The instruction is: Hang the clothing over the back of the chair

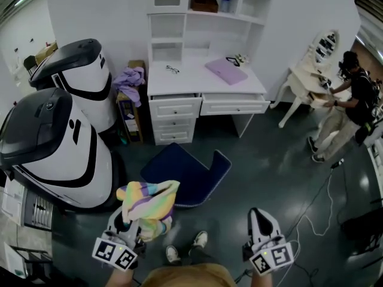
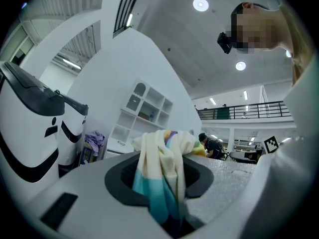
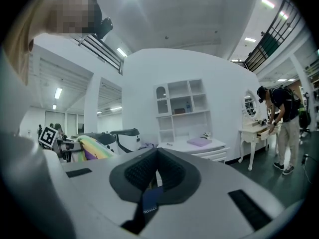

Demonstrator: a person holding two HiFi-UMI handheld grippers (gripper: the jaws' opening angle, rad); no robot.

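A pastel striped garment in yellow, pink, teal and purple hangs bunched from my left gripper, which is shut on it at the lower left of the head view. In the left gripper view the cloth fills the gap between the jaws and drapes over them. The dark blue chair stands on the floor just ahead, between the two grippers and the desk. My right gripper is at the lower right, jaws together with nothing in them; in its own view the tips meet.
A white desk with open drawers and shelves stands behind the chair. Two large white-and-black pods stand at the left. A person stands at a white dressing table far right. A cable lies on the floor.
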